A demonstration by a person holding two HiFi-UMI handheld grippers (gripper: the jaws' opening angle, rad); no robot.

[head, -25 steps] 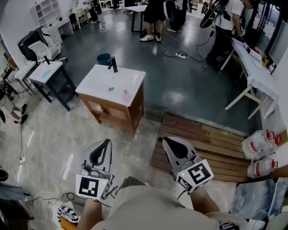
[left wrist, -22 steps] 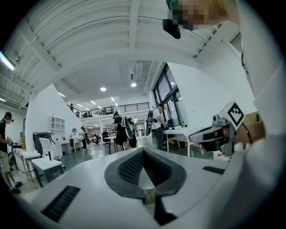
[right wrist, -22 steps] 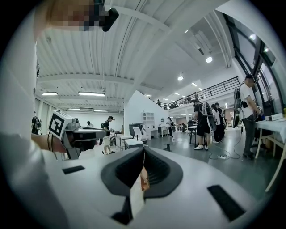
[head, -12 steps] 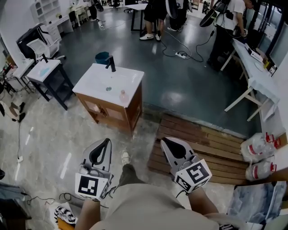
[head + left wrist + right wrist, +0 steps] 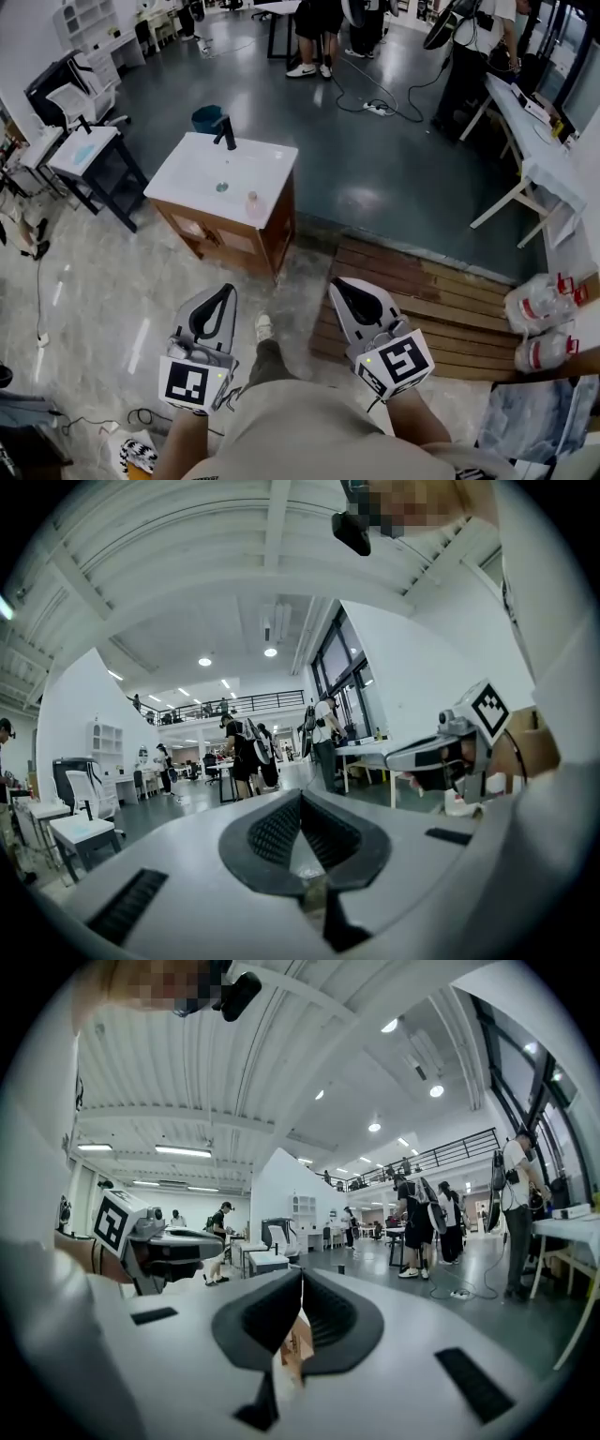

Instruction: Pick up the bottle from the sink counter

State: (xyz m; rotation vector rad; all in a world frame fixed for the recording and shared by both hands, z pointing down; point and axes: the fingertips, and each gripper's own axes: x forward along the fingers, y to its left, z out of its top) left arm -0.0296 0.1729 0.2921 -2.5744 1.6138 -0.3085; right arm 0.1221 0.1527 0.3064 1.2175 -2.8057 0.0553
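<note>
Holding both grippers low in front of me, side by side above the floor, I am well apart from the sink counter (image 5: 192,167). My left gripper (image 5: 223,292) has its jaws pressed together with nothing between them, and my right gripper (image 5: 341,285) is likewise closed and empty. The bottle (image 5: 251,201), pale pink, stands upright on the white counter top near the edge closest to me, beside the basin, opposite the black faucet (image 5: 226,132). A wooden pallet (image 5: 441,300) lies on the floor at my right.
</note>
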